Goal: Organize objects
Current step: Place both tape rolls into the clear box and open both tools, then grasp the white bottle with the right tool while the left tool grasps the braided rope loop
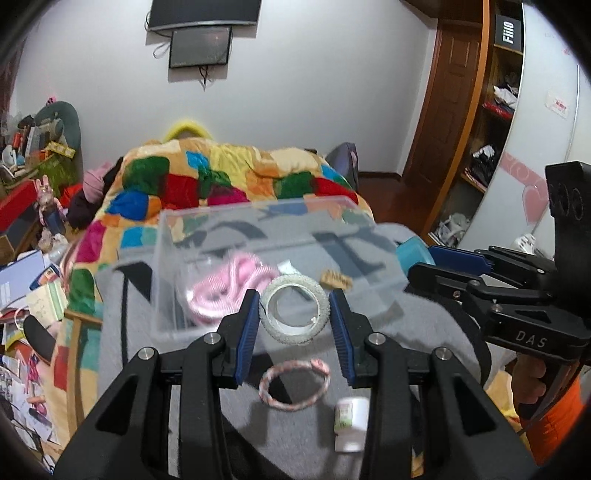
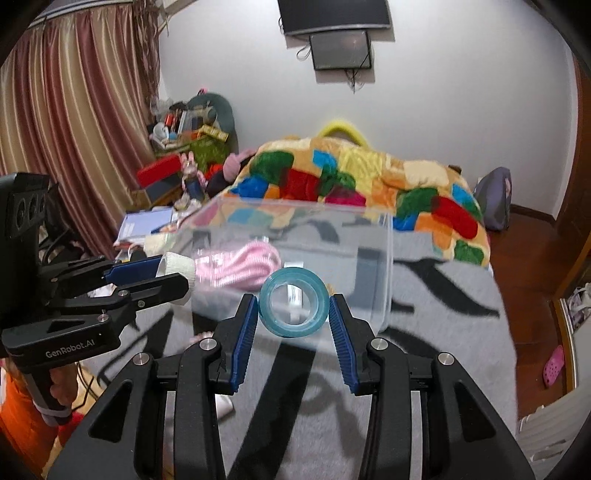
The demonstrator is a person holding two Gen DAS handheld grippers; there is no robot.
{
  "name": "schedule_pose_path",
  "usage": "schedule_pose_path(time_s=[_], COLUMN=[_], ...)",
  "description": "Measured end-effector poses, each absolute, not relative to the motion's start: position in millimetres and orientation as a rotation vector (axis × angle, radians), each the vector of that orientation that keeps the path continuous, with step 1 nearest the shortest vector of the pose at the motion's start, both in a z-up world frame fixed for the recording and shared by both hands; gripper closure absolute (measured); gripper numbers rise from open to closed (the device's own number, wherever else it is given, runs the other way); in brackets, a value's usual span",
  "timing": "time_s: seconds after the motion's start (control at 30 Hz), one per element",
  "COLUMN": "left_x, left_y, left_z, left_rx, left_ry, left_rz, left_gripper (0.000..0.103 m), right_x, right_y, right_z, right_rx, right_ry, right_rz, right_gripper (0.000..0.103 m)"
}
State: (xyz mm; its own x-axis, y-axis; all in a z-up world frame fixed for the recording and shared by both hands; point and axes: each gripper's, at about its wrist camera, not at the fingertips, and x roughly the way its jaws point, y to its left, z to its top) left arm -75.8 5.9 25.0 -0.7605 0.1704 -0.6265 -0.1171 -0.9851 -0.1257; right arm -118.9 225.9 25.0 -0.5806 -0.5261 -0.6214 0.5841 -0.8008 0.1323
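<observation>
Left gripper (image 1: 294, 314) clamps knobbly white tape ring (image 1: 294, 309); right gripper (image 2: 293, 314) glossy blue ring (image 2: 293, 308).

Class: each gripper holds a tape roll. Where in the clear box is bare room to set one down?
Free: the box floor right of the pink cord, beyond the small tag. Crowded: the left half, under the cord. The white roll and blue roll are both held near the front wall.

- White wall (image 2: 424, 110); dark wall-mounted unit (image 2: 334, 14) up high, smaller dark panel (image 2: 340, 50) just below, cords hanging.
- Striped pink-beige curtains (image 2: 74, 122) at left.
- Bed under multicolour patchwork blanket (image 2: 354, 177); grey patterned blanket (image 2: 443, 302) over the near end.
- Red-brown wood floor (image 2: 524, 258); wooden door (image 1: 447, 96); open shelving (image 1: 495, 122).
- Cluttered pile (image 2: 184, 125) in the corner.
</observation>
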Motion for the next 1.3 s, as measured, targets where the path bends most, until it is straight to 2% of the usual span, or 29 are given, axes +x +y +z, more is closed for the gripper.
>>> schedule_pose_path(time_s=[0.27, 0.57, 0.93, 1.1, 1.17, 1.3], left_x=[-103.6, -133.7, -147.6, -141.8, -135.5, -119.1], left_y=[-0.5, 6.1, 4.2, 4.5, 4.4, 1.9], left_z=[29.7, 1.8, -20.0, -16.1, -9.9, 3.3], left_rx=[-1.022, -1.153, -1.255, -1.237, -1.207, -1.153], left_ry=[-0.121, -0.109, -0.138, -0.131, -0.117, -0.082], left_rz=[2.827, 2.802, 2.760, 2.770, 2.787, 2.827], left_gripper=[0.065, 0.065, 0.065, 0.052, 0.052, 0.049], right_x=[-140.2, -184.8, -190.4, -186.0, -179.7, -160.5], right_y=[218.9, 208.5, 199.7, 200.2, 201.9, 205.4], right_z=[32.3, -3.5, -23.2, -19.2, -14.8, -3.3], right_rx=[0.879, 1.040, 1.119, 1.129, 1.111, 1.054], right_ry=[0.099, 0.124, 0.147, 0.138, 0.137, 0.150], right_rz=[-2.398, -2.403, -2.350, -2.334, -2.334, -2.338], right_gripper=[0.066, 0.066, 0.066, 0.063, 0.059, 0.059])
